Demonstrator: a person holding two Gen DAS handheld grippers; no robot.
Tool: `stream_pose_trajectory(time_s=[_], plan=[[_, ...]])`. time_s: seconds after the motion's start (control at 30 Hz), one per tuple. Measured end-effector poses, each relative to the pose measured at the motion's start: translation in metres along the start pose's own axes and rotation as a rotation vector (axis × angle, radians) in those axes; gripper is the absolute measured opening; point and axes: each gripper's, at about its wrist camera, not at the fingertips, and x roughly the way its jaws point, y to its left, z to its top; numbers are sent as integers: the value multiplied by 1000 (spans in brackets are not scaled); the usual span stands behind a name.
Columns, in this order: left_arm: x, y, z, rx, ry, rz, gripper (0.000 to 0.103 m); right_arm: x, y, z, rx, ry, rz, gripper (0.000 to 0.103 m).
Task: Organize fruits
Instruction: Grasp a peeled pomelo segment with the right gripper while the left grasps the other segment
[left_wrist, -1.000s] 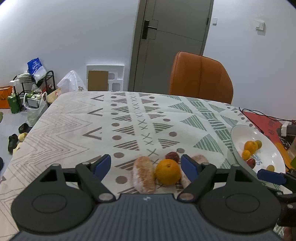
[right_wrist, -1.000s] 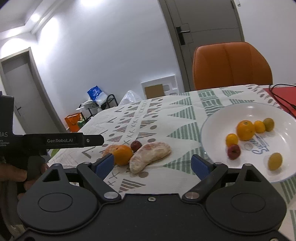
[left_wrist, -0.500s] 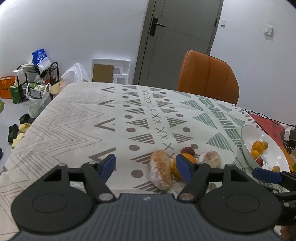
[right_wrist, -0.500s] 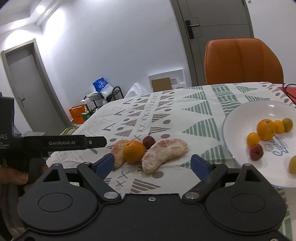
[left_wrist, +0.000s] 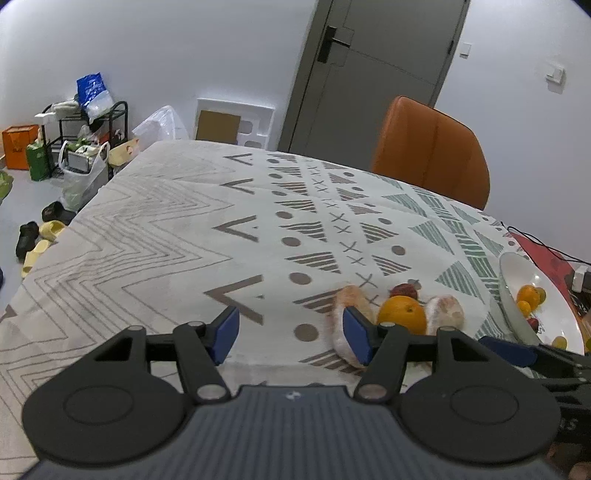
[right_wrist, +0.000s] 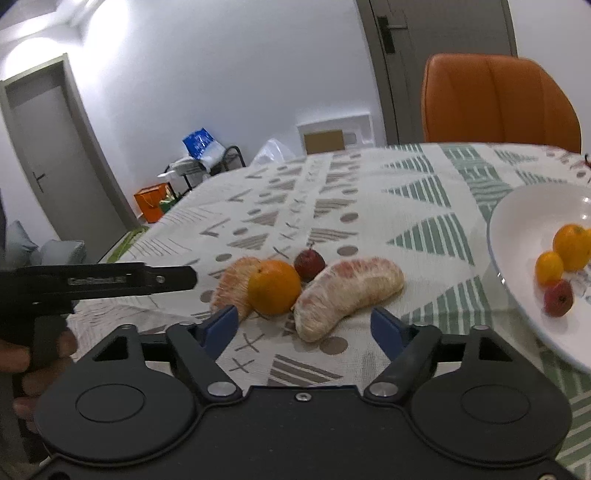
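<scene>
On the patterned tablecloth lies a cluster of fruit: two peeled pomelo segments, an orange between them and a small dark red fruit behind. My right gripper is open, just short of the larger segment. My left gripper is open over bare cloth, with the cluster off its right finger: segment, orange, red fruit, second segment. A white plate at the right holds an orange and smaller fruits.
An orange chair stands behind the table's far edge. The plate sits near the table's right side, beside a red mat and cables. The left gripper's body and a hand show at the left of the right wrist view.
My left gripper has swung left, so the fruit cluster went from between its fingers to the right of them. My right gripper has come closer to the cluster; the plate has slid toward the frame's right edge.
</scene>
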Motion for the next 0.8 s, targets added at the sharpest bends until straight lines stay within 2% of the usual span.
stream_pose_trajectory(time_s=[0.1,0.23,0.27,0.3,0.37,0.63,0.77,0.8], plan=[[3,4,-1,-9,6,-1,61,8,0,-1,2,16,-17,66],[5,5,-2,-13,11,-8,61,16,1,-2,-3,18,-30,63],[6,5,-2,-13,13,-11,61,17,2,-2,-13,16,-38,54],[6,5,-2,-13,14,-13,61,17,3,-2,-22,10,-65,36],[6,5,-2,-13,15,-18,61,17,-1,0,-13,12,-76,26],[8,-6,-5,8,22,-43,61,3,-10,-6,4,23,-72,23],[11,-16,-7,30,27,-55,61,-5,-15,-9,5,29,-73,18],[12,-18,-8,33,29,-58,61,-8,-17,-11,7,32,-72,14]])
